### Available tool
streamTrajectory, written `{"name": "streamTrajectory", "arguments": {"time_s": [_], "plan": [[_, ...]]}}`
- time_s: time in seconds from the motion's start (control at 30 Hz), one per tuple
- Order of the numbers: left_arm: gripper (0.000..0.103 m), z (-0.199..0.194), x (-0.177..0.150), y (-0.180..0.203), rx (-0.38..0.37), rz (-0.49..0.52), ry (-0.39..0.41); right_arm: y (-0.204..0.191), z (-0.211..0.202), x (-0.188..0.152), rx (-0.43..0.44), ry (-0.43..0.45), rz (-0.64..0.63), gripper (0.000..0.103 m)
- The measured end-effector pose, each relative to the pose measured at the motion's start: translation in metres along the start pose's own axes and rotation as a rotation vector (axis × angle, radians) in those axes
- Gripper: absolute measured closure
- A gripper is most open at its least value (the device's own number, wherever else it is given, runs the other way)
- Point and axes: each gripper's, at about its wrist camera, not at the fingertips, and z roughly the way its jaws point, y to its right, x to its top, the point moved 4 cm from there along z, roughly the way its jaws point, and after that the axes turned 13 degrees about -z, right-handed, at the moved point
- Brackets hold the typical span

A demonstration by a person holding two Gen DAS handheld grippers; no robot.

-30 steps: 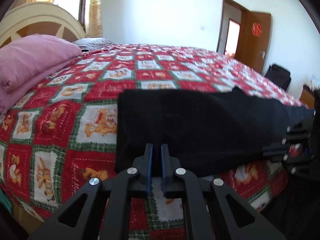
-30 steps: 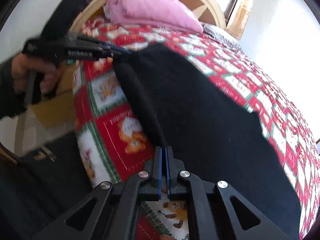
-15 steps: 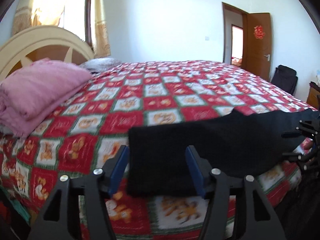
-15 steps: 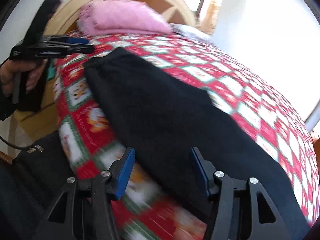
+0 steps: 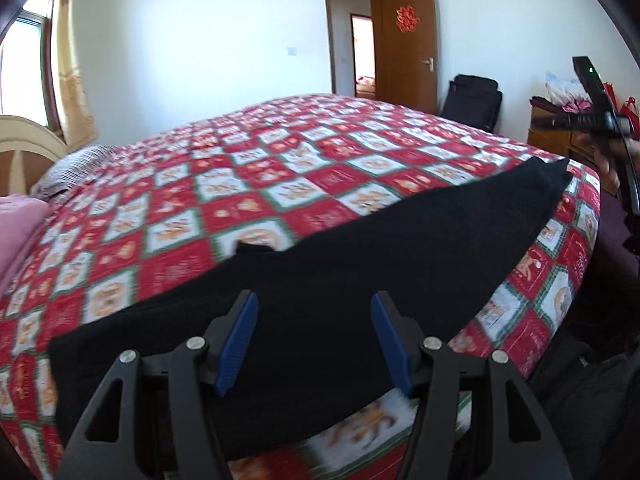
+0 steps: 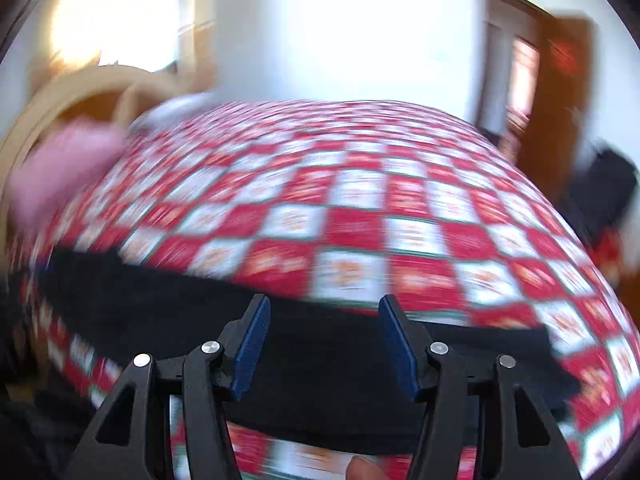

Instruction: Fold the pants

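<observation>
Left claw (image 5: pixel 314 340): spread wide, blue pads (image 5: pixel 236 346) well apart, holding nothing, hovering over the near edge of the black cloth.
Right claw (image 6: pixel 324 346): spread wide too, nothing between its blue pads (image 6: pixel 250 348); also seen from the left wrist, raised at the far right beyond the bed corner (image 5: pixel 588 120).
Pants (image 5: pixel 320 280): black, lying flat along the near edge of the bed, directly ahead of and under the left claw; a long band running from low left of the claw up to a narrow end far right of it, near the bed corner.
Pants, right wrist view (image 6: pixel 280 340): dark strip across the frame just ahead of the right claw, passing beneath both fingers; heavy blur, folds not readable.
Bedspread (image 5: pixel 256 184): red, white and green checks with small bear pictures, stretching away beyond the claw.
Pink blanket (image 5: pixel 20 216): far left of the left claw, at the head of the bed.
Headboard (image 6: pixel 80 92): cream, curved, upper left of the right claw.
Door (image 5: pixel 408 44): brown, standing ajar, far ahead and right of the left claw.
Black bag (image 5: pixel 474 100): on the floor just right of the door.
</observation>
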Motion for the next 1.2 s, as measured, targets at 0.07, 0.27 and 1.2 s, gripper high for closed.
{"name": "streamTrajectory", "arguments": {"time_s": [0.07, 0.27, 1.2], "plan": [[0.041, 0.009, -0.001, 0.015, -0.027, -0.013, -0.028, 0.051, -0.010, -0.010, -0.062, -0.013, 0.111, 0.045], [0.041, 0.022, -0.006, 0.055, -0.062, 0.032, -0.082, 0.144, -0.012, -0.066, 0.008, -0.169, 0.394, 0.045], [0.057, 0.077, -0.033, 0.189, -0.205, 0.483, -0.210, 0.167, 0.010, -0.112, 0.090, -0.324, 0.418, 0.065]]}}
